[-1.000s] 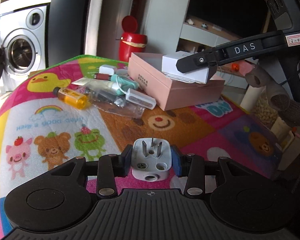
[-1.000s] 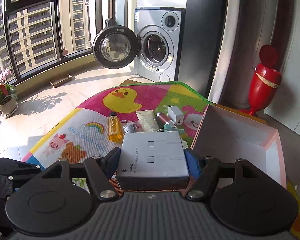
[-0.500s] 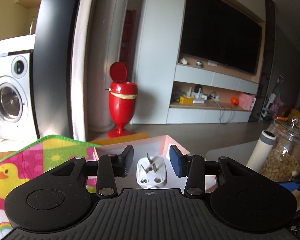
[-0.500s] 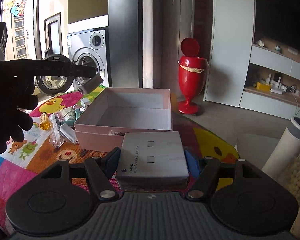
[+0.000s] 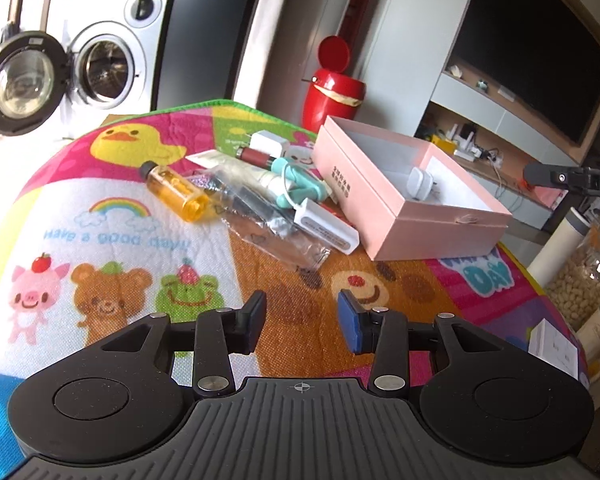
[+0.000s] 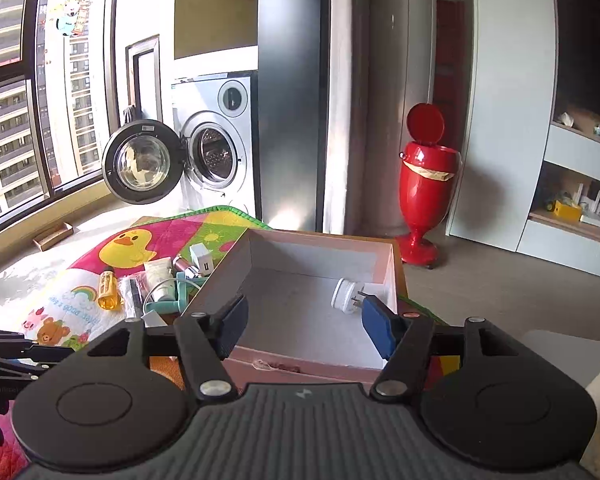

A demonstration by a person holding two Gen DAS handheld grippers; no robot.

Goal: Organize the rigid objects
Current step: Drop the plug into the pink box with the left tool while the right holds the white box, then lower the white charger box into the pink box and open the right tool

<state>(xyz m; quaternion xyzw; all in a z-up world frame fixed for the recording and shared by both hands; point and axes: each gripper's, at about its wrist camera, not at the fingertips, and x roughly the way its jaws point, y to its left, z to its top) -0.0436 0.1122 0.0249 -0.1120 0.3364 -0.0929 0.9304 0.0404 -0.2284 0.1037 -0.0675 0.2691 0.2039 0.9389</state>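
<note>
While both grippers, left [image 5: 301,322] and right [image 6: 303,322], hang with jaws released, the plug [image 6: 345,295] lies inside the box [image 6: 374,253], at one o'clock from the right jaws.

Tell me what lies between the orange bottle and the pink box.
In the left wrist view, a clutter pile: clear plastic bags, a teal cable gadget and a white rectangular case lie between the orange bottle and pink box.
</note>
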